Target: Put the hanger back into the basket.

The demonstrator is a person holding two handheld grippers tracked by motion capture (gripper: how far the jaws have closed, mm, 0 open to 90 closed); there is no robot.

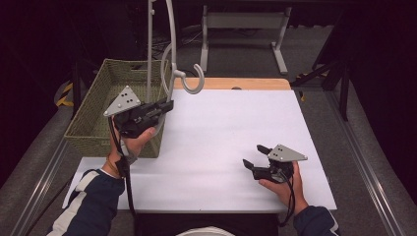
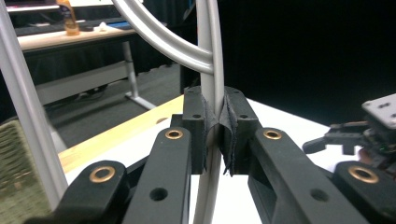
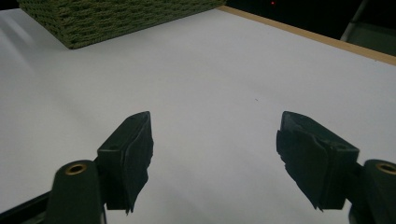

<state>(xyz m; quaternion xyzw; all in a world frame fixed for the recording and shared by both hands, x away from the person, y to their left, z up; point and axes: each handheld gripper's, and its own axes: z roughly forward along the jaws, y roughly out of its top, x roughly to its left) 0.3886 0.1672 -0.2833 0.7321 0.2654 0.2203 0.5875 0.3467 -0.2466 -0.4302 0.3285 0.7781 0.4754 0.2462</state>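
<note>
From the high view, a white sheet (image 1: 236, 132) covers most of a wooden table (image 1: 231, 83), whose bare edge shows along the far side. A green woven basket (image 1: 98, 108) sits at the table's far left corner, partly hanging past the sheet. A grey metal hook stand (image 1: 173, 54) rises beside the basket's right wall, its curved rod ending in an open hook (image 1: 193, 81) above the sheet. The left gripper (image 1: 164, 105) is raised in the person's left hand (image 1: 135, 142), just in front of the basket, and its jaws are closed around the stand's lower rod. The right gripper (image 1: 254, 156) rests low over the sheet at the near right, held by the right hand (image 1: 285, 187), well apart from the stand and basket, jaws spread. Beyond the table stands a white desk frame (image 1: 243, 29) on a grey floor.

In the left gripper view, the two black jaws press from either side onto the grey stand rod (image 2: 214, 70), the pads (image 2: 229, 130) squeezed against it. A second curved rod joins it above, and another straight rod runs up the left edge. A corner of the basket (image 2: 18, 172) shows lower left, the other gripper (image 2: 369, 135) at right, and a bench with an orange bottle (image 2: 68, 18) far behind.

In the right gripper view, the jaws stand wide with nothing between them, over bare white sheet (image 3: 210, 93). The basket (image 3: 116, 18) lies ahead at the upper left, and the table's wooden edge (image 3: 327, 42) crosses the upper right.
</note>
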